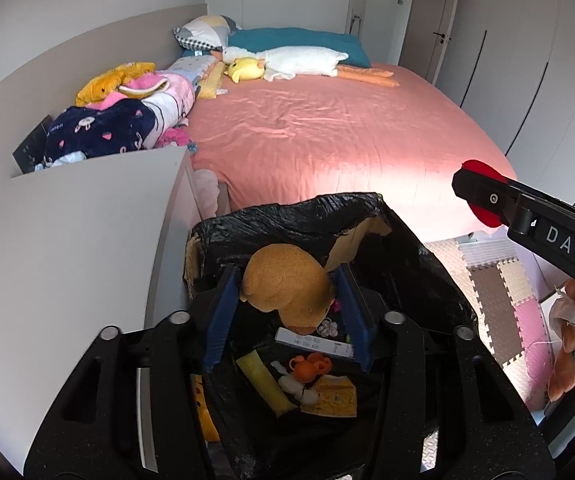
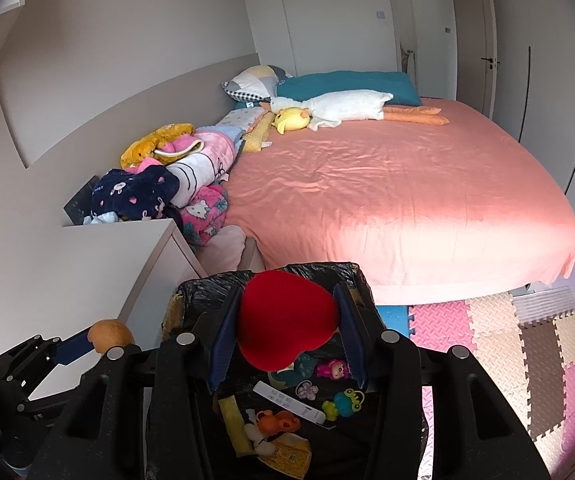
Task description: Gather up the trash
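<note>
A bin lined with a black bag (image 1: pixel 287 216) stands at the foot of the bed, also in the right wrist view (image 2: pixel 319 270). Inside lie small toys, a white remote (image 1: pixel 313 343) and yellow wrappers. My left gripper (image 1: pixel 287 292) is shut on a tan plush toy (image 1: pixel 287 284) over the bin's opening. My right gripper (image 2: pixel 287 320) is shut on a red heart-shaped plush (image 2: pixel 283 316) over the bin. In the left wrist view the right gripper (image 1: pixel 483 196) shows at the right. In the right wrist view the left gripper (image 2: pixel 99 338) shows at the lower left.
A white bedside cabinet (image 1: pixel 79 232) stands left of the bin. The bed with a salmon cover (image 1: pixel 327 136) lies behind it, with plush toys and folded blankets (image 1: pixel 127 120) along its left side. Foam floor tiles (image 2: pixel 527 340) cover the floor at right.
</note>
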`<action>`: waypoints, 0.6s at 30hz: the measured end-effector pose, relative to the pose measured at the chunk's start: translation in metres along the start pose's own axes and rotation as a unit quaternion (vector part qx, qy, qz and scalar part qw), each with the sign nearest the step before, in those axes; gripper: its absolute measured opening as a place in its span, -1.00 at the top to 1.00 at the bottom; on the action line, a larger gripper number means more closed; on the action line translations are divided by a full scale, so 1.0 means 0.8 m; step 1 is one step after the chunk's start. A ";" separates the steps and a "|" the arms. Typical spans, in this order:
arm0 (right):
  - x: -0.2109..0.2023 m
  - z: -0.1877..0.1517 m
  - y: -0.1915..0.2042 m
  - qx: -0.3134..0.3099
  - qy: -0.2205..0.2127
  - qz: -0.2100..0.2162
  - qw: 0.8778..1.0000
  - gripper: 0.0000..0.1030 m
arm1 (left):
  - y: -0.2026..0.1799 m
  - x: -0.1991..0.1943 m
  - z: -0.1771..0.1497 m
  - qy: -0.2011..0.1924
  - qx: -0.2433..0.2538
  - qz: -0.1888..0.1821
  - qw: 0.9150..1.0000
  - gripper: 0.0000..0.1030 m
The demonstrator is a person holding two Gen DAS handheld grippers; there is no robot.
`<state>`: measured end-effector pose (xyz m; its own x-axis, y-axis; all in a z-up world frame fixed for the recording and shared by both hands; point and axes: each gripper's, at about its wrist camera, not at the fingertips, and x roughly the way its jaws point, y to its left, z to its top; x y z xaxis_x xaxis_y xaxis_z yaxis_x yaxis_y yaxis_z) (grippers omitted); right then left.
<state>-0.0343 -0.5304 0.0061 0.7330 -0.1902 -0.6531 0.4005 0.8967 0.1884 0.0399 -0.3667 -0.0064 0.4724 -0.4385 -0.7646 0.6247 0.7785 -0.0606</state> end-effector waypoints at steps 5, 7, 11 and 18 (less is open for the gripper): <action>-0.004 0.001 -0.003 0.011 -0.013 -0.018 1.000 -0.64 | 0.010 -0.003 -0.001 -0.006 -0.020 0.016 1.000 -0.89; -0.004 0.001 -0.005 0.013 -0.014 -0.021 1.000 -0.64 | 0.015 -0.002 0.000 0.000 -0.029 0.019 0.999 -0.89; -0.005 0.000 -0.011 0.023 -0.013 -0.019 0.999 -0.65 | 0.016 -0.003 -0.002 0.001 -0.033 0.014 0.999 -0.89; -0.006 0.000 -0.010 0.024 -0.011 -0.015 1.000 -0.65 | 0.009 -0.010 -0.004 -0.010 -0.019 0.017 1.000 -0.89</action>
<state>-0.0409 -0.5368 0.0076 0.7321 -0.2256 -0.6427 0.4477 0.8705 0.2045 0.0389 -0.3560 -0.0026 0.5050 -0.4207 -0.7537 0.5849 0.8089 -0.0596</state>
